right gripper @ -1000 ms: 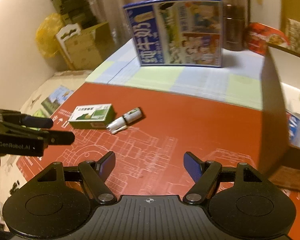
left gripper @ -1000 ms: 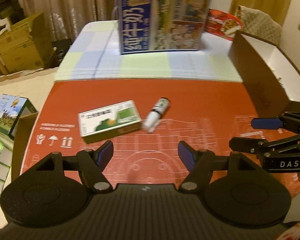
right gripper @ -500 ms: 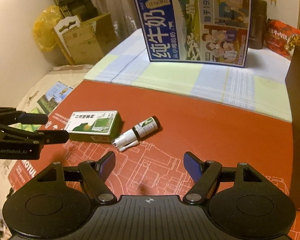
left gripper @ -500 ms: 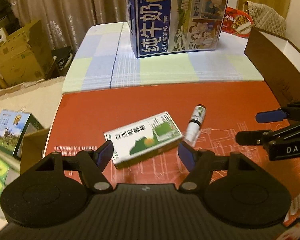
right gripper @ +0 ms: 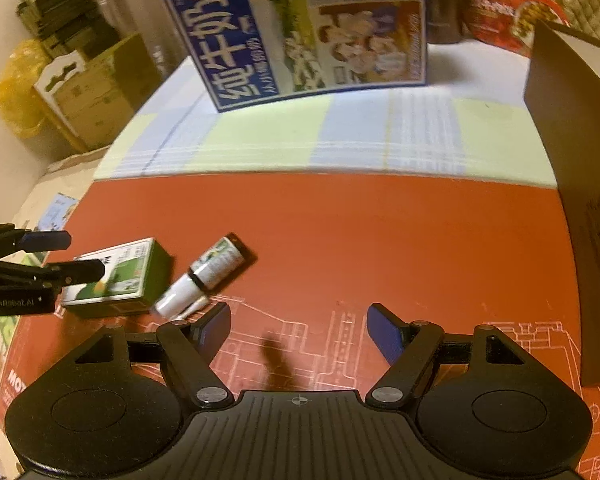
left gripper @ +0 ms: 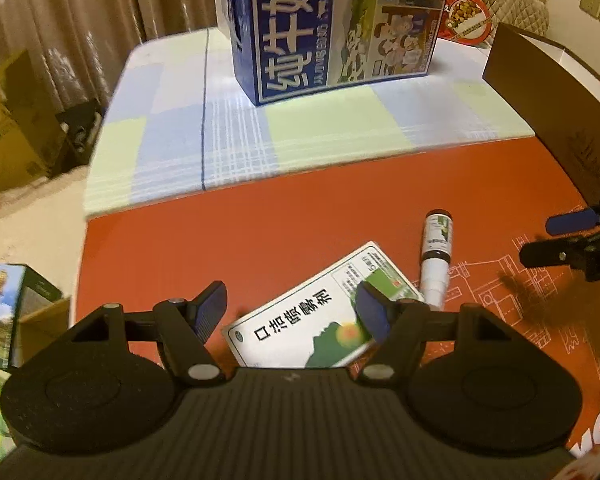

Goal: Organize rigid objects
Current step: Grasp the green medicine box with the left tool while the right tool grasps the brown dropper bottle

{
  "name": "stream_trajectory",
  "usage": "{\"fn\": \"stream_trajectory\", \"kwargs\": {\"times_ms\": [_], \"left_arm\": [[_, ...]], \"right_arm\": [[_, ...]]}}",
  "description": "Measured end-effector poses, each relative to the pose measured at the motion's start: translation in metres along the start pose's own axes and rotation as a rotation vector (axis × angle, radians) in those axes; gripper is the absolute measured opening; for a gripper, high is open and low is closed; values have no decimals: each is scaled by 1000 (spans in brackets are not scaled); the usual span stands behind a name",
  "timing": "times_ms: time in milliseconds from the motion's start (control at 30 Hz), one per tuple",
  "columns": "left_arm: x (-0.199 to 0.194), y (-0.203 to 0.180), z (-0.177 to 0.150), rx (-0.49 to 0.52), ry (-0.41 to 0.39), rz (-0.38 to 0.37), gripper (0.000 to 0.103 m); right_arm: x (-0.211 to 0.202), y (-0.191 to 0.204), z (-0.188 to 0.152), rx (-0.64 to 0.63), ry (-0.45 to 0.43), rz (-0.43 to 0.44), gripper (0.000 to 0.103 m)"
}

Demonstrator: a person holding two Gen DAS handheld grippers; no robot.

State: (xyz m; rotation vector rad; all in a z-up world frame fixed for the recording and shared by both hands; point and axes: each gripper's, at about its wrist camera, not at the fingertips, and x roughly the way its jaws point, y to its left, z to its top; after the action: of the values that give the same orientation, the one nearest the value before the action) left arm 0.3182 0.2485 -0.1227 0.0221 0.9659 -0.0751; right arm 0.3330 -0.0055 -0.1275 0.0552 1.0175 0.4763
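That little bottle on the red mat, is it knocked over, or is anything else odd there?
The spray bottle lies on its side on the red mat, beside the green and white box, which sits askew. Nothing looks spilled or damaged.

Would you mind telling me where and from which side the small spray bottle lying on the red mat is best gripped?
Grip the spray bottle across its labelled body, from above, fingers either side of its long axis. It lies flat, and the green-and-white box crowds its white cap end.
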Motion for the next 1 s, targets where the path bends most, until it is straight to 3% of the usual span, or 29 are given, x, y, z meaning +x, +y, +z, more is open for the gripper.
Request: {"fn": "stream_trajectory", "kwargs": {"times_ms": [167,367,567,867,933,1000], "left_arm": [[6,15,-3,-39,19,-87,70],[-8,10,-26,-44,26,-130,70],[-19,-10,-43,-47,49,-86,69],[-1,-33,-18,56,49,4,68],[5,-37,-15,67,57,13,58],[7,-40,-14,65,51,32,55]], "right_arm": [[2,-3,-4,23,18,-5,72],[2,-7,-6,41,26,-16,72],[2,-9,-10,44,43,-19,72],[3,8,-9,0,45,11,72],[4,14,-8,-16,42,21,72],[5,19,-5,-27,34,32,72]]}}
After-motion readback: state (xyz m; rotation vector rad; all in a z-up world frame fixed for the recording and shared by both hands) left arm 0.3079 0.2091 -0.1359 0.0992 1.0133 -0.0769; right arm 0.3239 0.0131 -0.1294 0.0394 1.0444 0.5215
